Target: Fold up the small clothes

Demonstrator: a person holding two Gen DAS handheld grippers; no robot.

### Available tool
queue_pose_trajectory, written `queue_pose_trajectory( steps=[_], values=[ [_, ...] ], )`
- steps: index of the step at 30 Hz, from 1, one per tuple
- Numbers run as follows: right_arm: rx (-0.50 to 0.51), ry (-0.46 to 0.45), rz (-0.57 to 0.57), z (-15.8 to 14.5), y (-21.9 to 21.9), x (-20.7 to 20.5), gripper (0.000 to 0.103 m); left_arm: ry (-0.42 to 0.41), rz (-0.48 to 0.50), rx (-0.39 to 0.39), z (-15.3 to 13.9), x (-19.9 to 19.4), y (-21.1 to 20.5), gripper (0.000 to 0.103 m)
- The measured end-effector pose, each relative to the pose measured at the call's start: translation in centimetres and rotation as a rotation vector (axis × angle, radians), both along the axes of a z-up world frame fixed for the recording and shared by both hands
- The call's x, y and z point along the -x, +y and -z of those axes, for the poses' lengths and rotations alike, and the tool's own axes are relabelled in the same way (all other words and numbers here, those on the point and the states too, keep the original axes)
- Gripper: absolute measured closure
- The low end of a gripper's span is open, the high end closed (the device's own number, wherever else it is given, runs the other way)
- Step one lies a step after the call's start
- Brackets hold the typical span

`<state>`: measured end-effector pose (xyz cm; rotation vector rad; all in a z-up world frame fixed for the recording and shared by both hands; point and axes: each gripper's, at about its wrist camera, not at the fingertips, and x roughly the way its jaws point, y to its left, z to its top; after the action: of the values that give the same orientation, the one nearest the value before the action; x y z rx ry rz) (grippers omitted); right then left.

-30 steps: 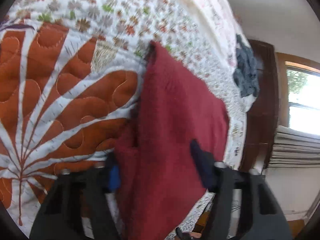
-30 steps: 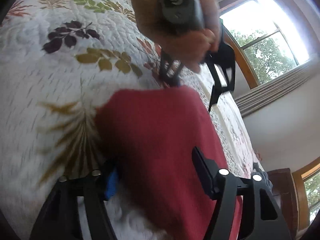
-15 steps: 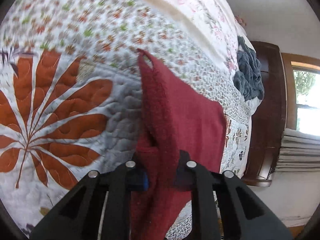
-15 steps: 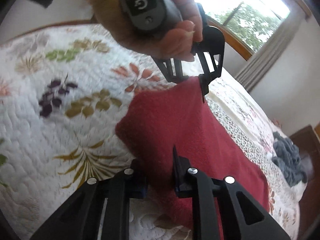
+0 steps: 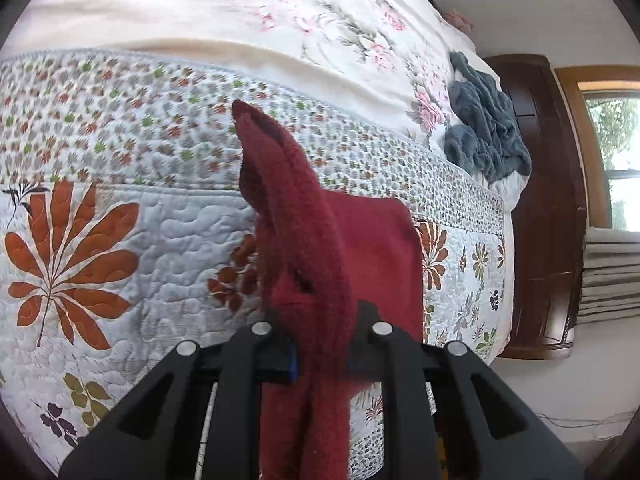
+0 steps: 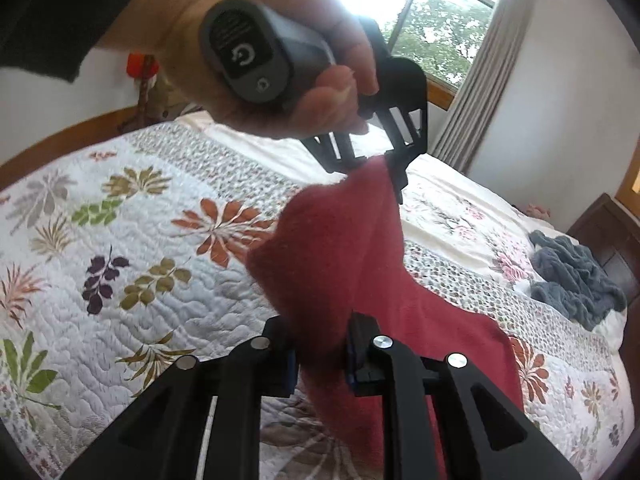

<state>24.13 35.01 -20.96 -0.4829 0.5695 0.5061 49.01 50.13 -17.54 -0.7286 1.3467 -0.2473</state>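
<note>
The red cloth [image 5: 320,248] is clenched at one edge by both the left tongs [image 5: 320,354] and the right tongs [image 6: 322,354] and held above the bed [image 6: 120,320], apparently so it can be folded over.

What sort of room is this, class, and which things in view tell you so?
Most likely a bedroom in a home. A large bed covered by a leaf-patterned quilt fills both views, a dark wooden footboard or cabinet stands at its end, and a curtained window looks out on trees.
</note>
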Motion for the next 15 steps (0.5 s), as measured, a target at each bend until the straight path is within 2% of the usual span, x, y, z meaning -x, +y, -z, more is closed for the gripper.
queue_pose_trajectory(
  steps=[7, 15],
  values=[
    [-0.071, 0.009, 0.043, -2.3, -3.2, -1.4, 0.088, -0.014, 0.026, -0.039, -1.7, -1.2, -2.7, 0.089],
    [-0.157, 0.036, 0.076, -3.2, -6.0, -2.5, 0.09, -0.017, 0.063, -0.085, -2.7, -2.8, -6.0, 0.089]
  ],
)
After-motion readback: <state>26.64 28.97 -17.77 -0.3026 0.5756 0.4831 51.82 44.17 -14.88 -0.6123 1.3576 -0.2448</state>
